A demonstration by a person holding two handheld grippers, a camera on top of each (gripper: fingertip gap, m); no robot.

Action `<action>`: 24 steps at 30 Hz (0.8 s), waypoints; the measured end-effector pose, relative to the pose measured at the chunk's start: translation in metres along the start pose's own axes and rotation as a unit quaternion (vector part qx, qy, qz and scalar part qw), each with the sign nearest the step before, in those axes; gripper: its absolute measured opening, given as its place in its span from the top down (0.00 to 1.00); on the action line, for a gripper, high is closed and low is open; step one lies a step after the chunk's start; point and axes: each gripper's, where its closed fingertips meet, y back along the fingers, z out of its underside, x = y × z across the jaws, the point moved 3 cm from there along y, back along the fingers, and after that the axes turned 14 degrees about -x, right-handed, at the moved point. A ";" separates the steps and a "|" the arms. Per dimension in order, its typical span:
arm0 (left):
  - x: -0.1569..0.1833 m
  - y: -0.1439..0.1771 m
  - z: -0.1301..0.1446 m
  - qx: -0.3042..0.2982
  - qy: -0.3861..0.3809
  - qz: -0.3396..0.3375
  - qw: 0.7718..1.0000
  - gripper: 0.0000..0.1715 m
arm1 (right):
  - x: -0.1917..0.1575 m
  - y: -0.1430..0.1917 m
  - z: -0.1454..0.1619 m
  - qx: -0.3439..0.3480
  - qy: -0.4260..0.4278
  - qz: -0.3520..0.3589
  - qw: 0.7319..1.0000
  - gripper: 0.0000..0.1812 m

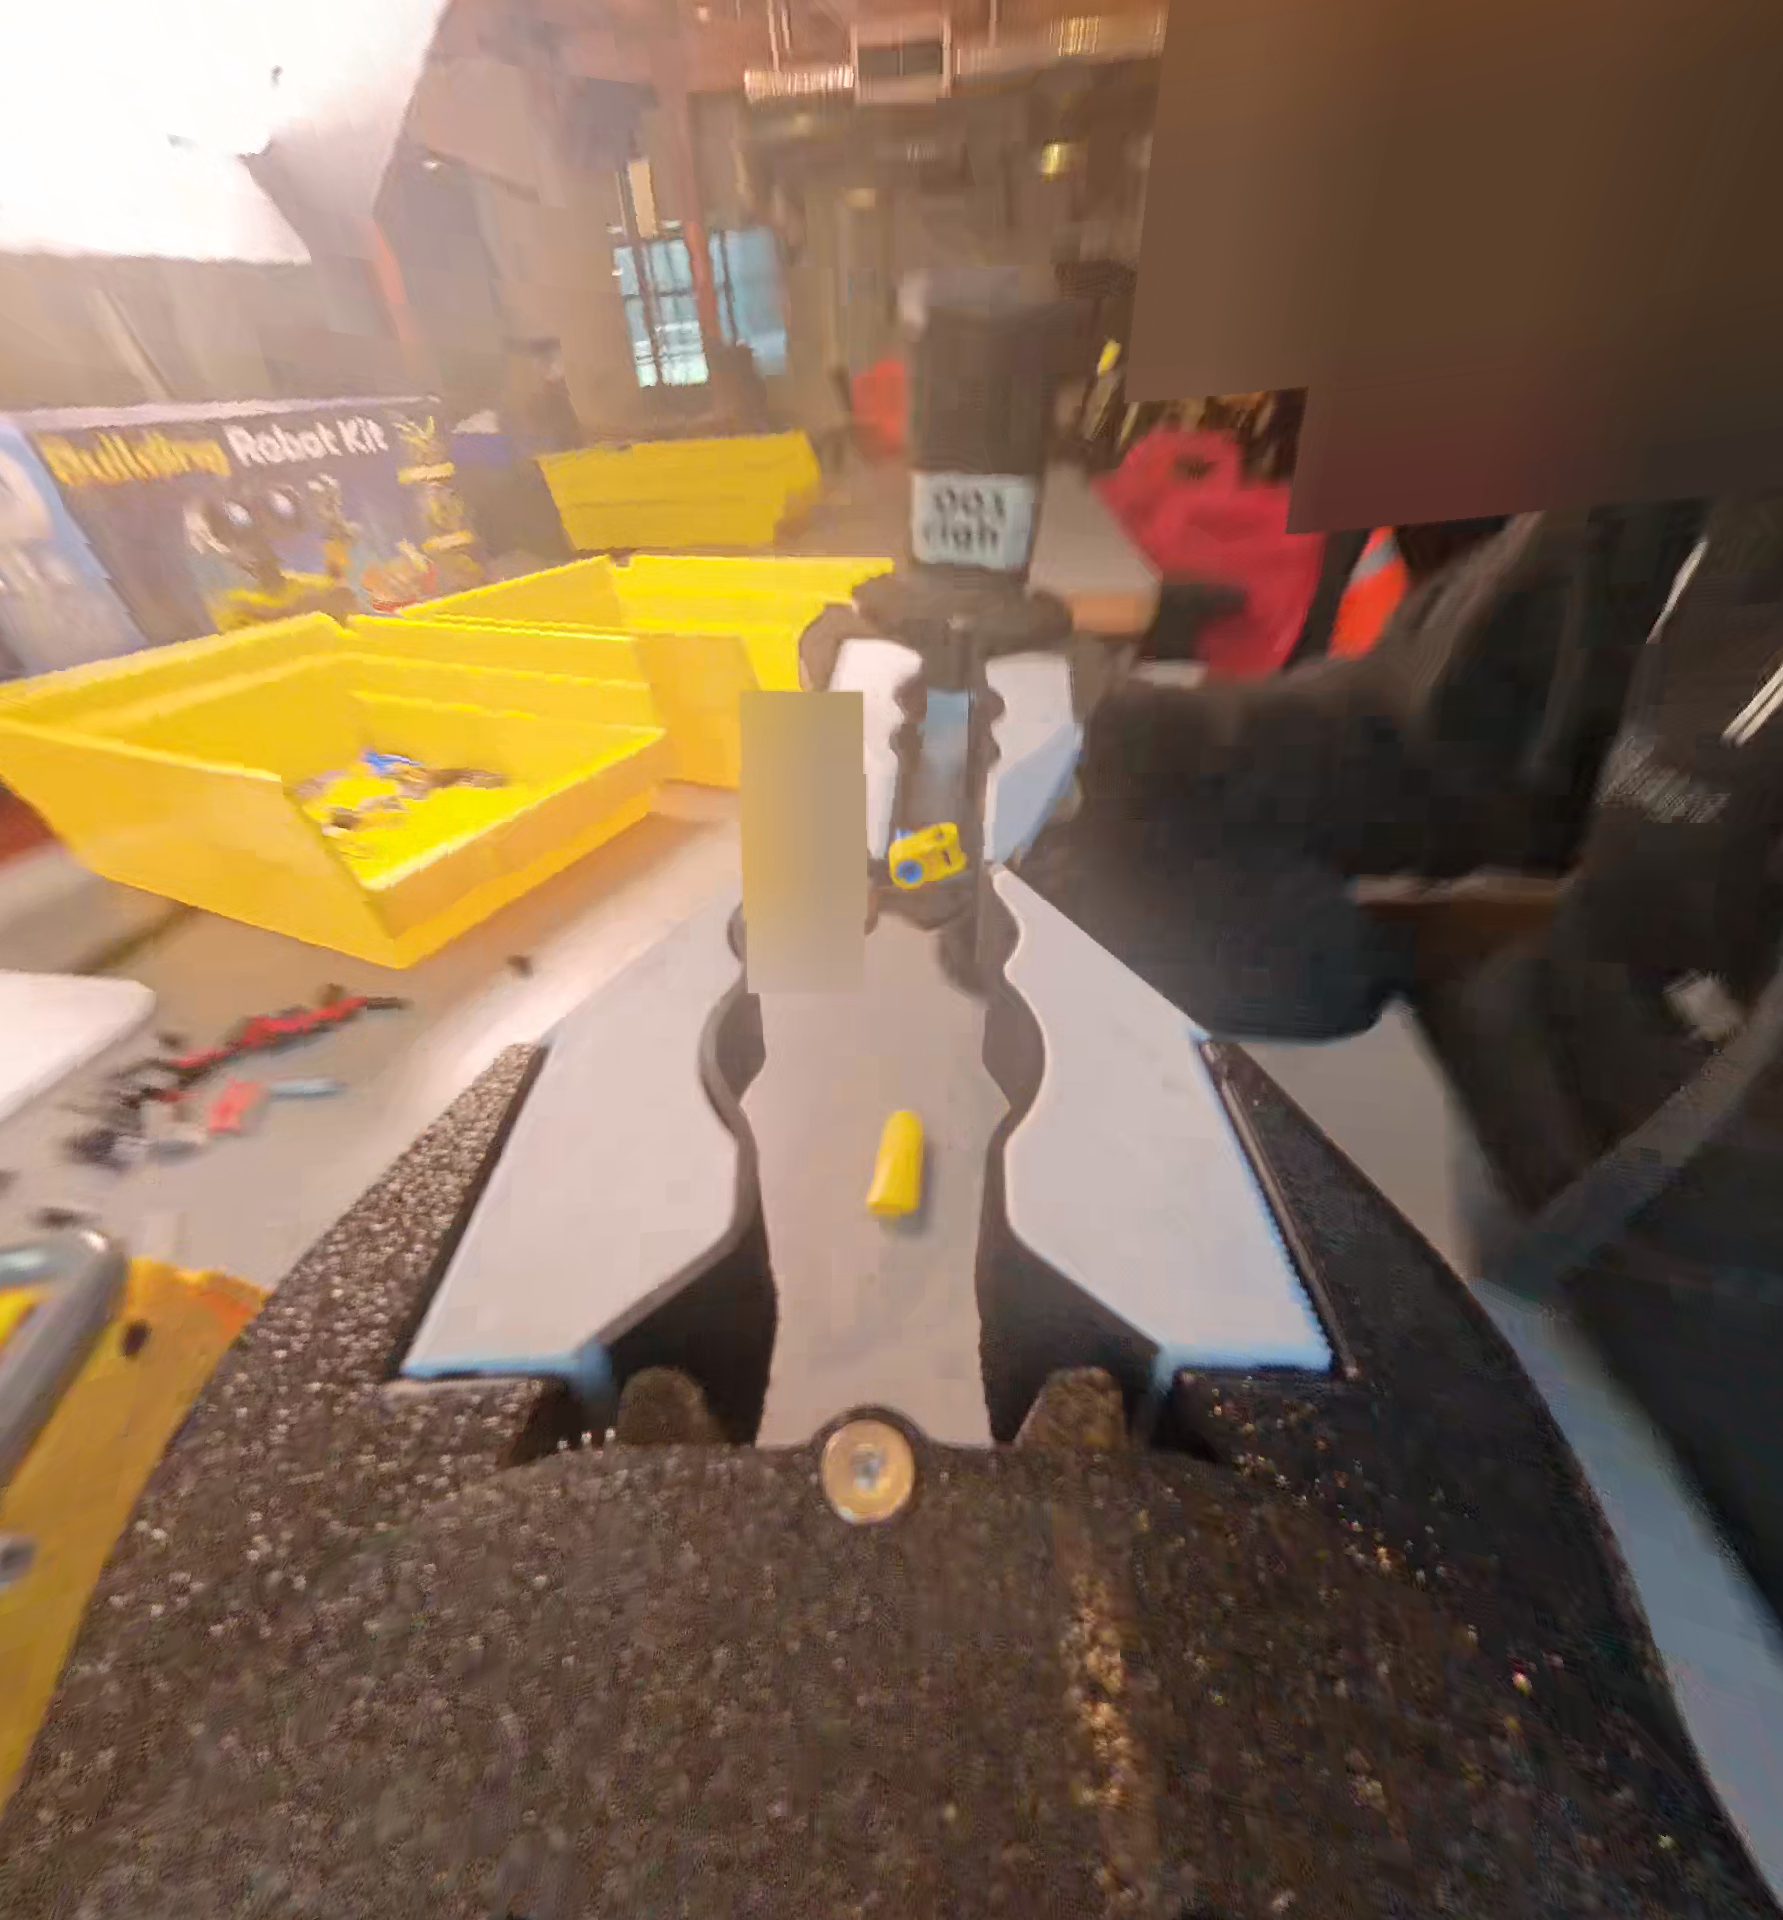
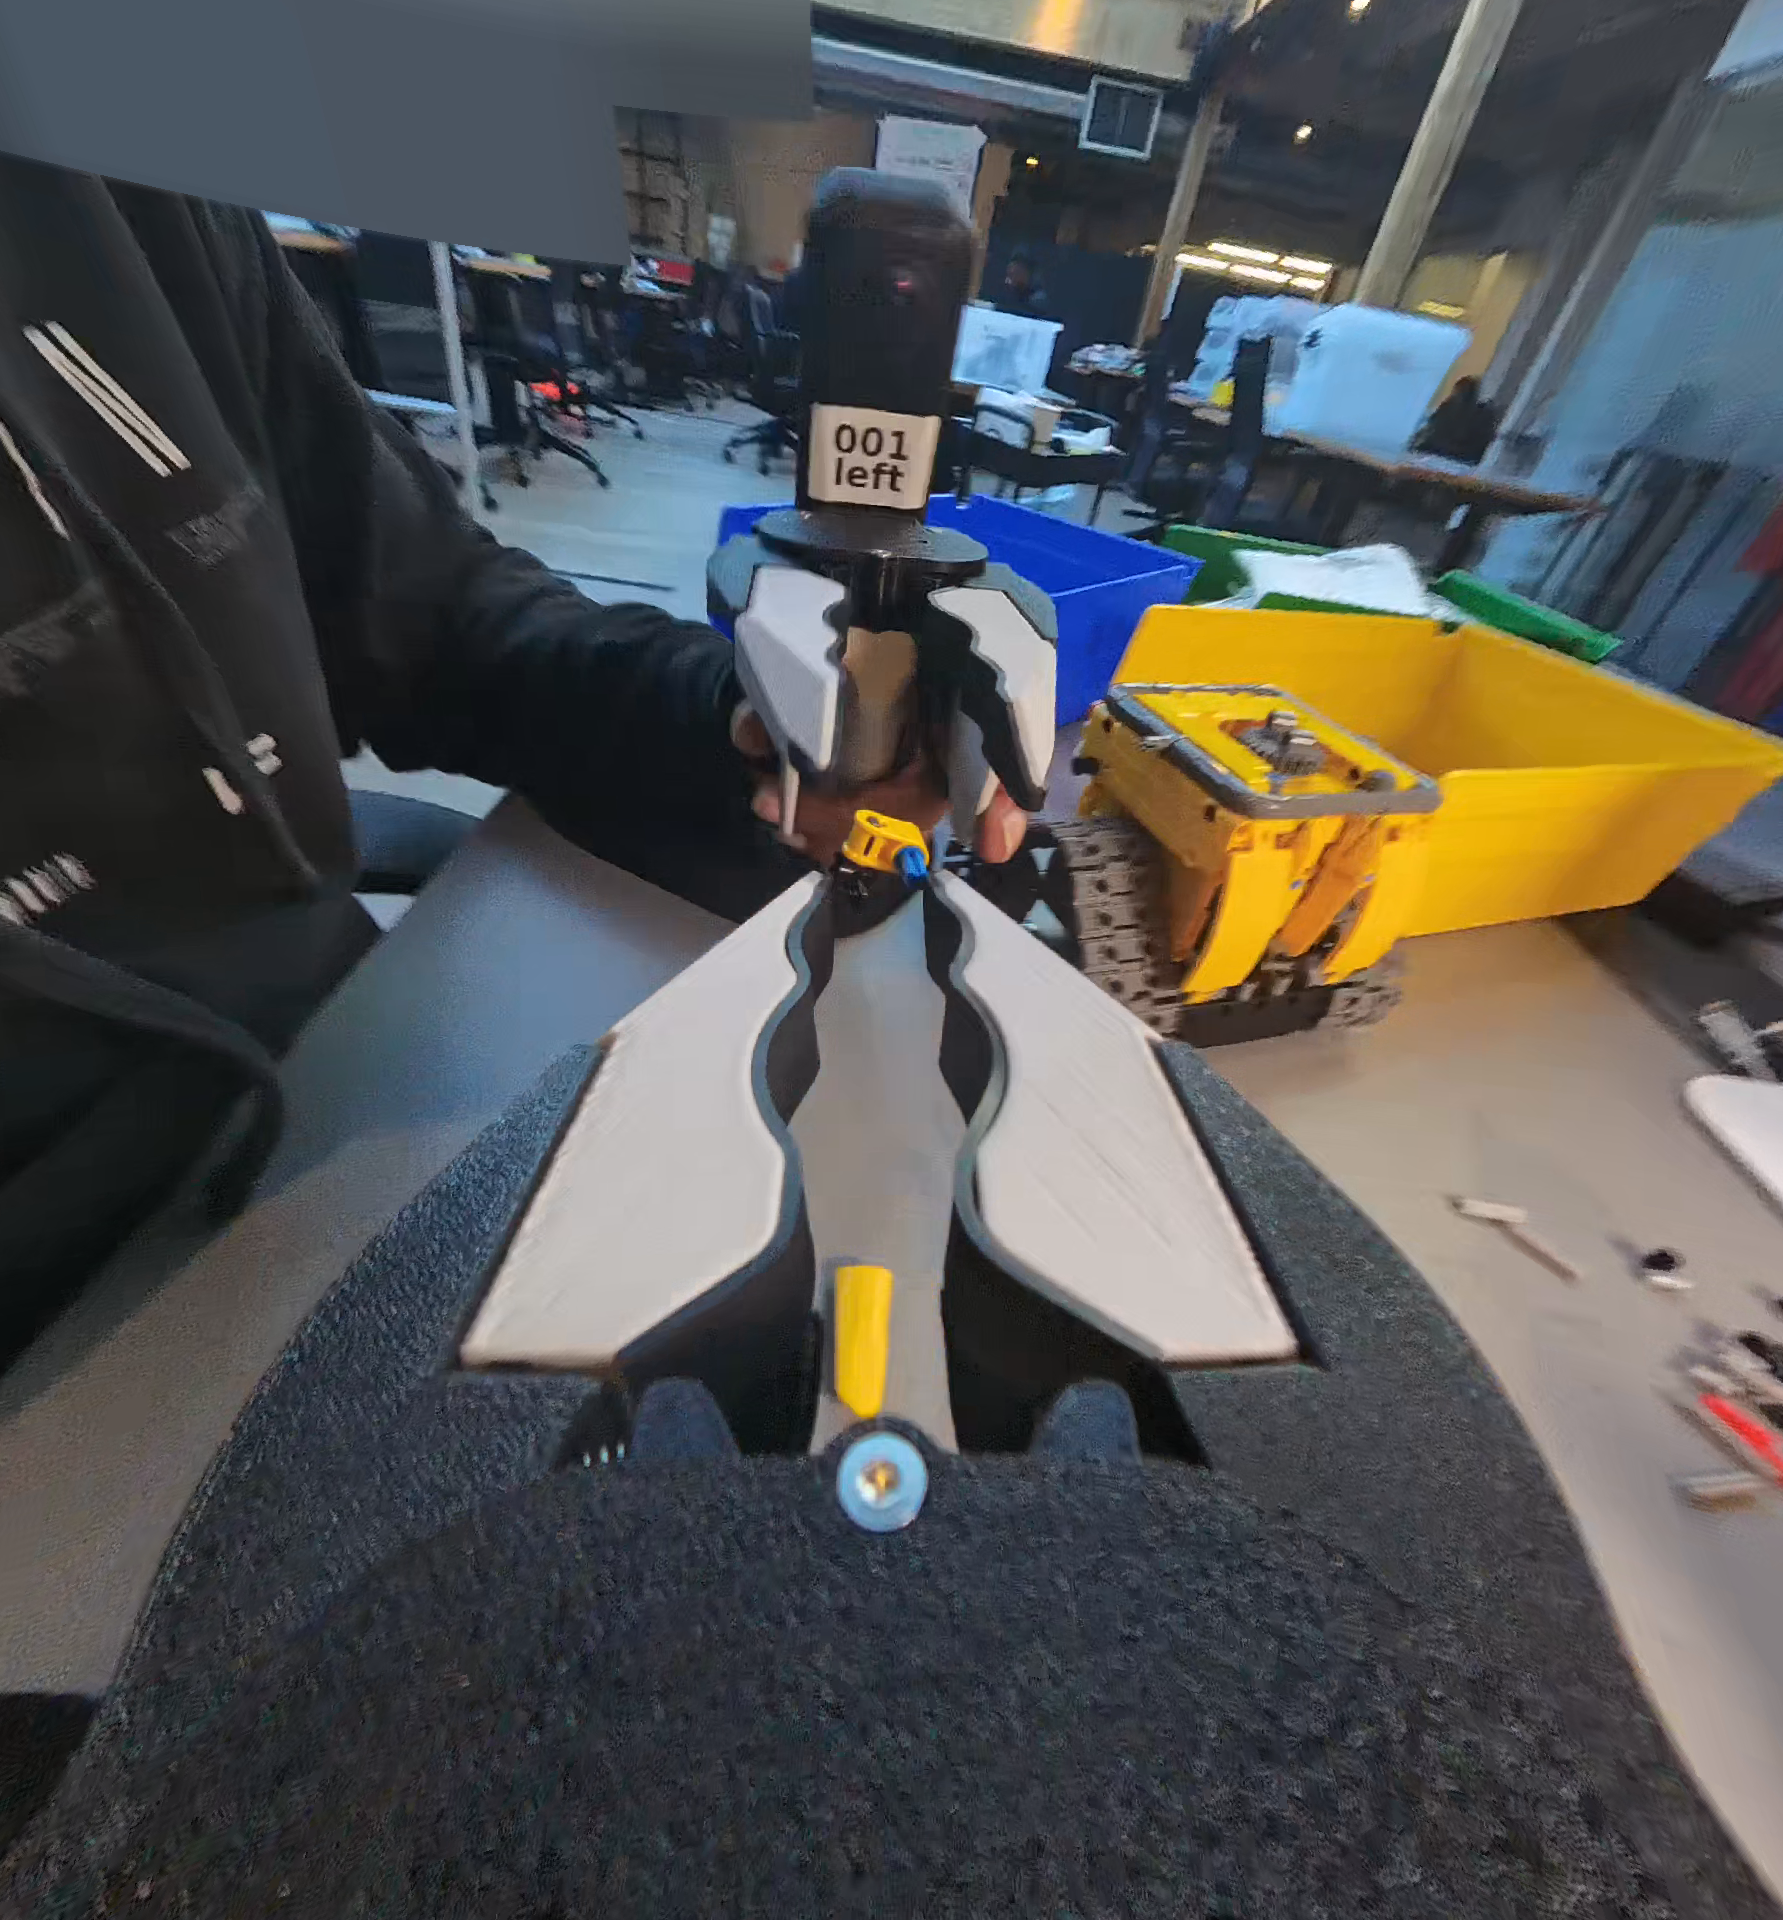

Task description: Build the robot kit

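Seen from the left wrist view, a heap of small red, black and grey loose toy-brick parts (image 1: 212, 1081) lies on the grey counter (image 1: 274, 966), far left of the small yellow plastic connector with a blue pin (image 1: 926, 857). Behind those parts, still left of the connector, stands an open yellow plastic bin (image 1: 326, 790) with a few pieces inside, and a dark printed cardboard box (image 1: 243, 509) beyond it. The left gripper (image 1: 871, 899) has its grey fingers spread wide, and the connector sits up in the air just beyond their tips. I cannot tell whether they touch it. Below the connector, a short yellow plastic peg (image 1: 895, 1162) lies on the counter.

From the right wrist view, a person's black sleeve (image 2: 513, 707) reaches in from the left of the connector. The right gripper (image 2: 876, 883) has its fingers pinched in at the tips, grasping the connector from below. The piece is a round yellow collar with the blue pin poking out on one side. Right of it stands a yellow and black tracked toy robot built of bricks (image 2: 1251, 862), with a large yellow bin (image 2: 1593, 790) behind it, and a blue bin (image 2: 1095, 582) farther back. Farthest right lies more scattered small hardware (image 2: 1760, 1392)
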 end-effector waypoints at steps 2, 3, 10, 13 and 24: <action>-0.005 0.006 -0.006 0.033 0.080 0.058 0.995 0.79 | 0.001 -0.002 0.000 -0.017 0.053 0.054 0.997 0.91; -0.006 0.007 -0.007 0.042 0.095 0.067 0.992 0.80 | 0.001 -0.003 -0.002 -0.019 0.069 0.070 0.995 0.91; 0.002 -0.005 0.000 0.009 0.079 0.064 0.995 0.88 | 0.000 -0.005 -0.009 -0.014 0.116 0.121 0.986 0.91; 0.003 -0.007 0.001 0.003 0.075 0.069 0.995 0.92 | 0.000 -0.007 -0.007 -0.022 0.123 0.125 0.984 0.91; 0.002 -0.008 0.007 -0.025 0.035 0.036 0.998 0.94 | 0.002 -0.011 0.000 -0.041 0.132 0.135 0.981 0.91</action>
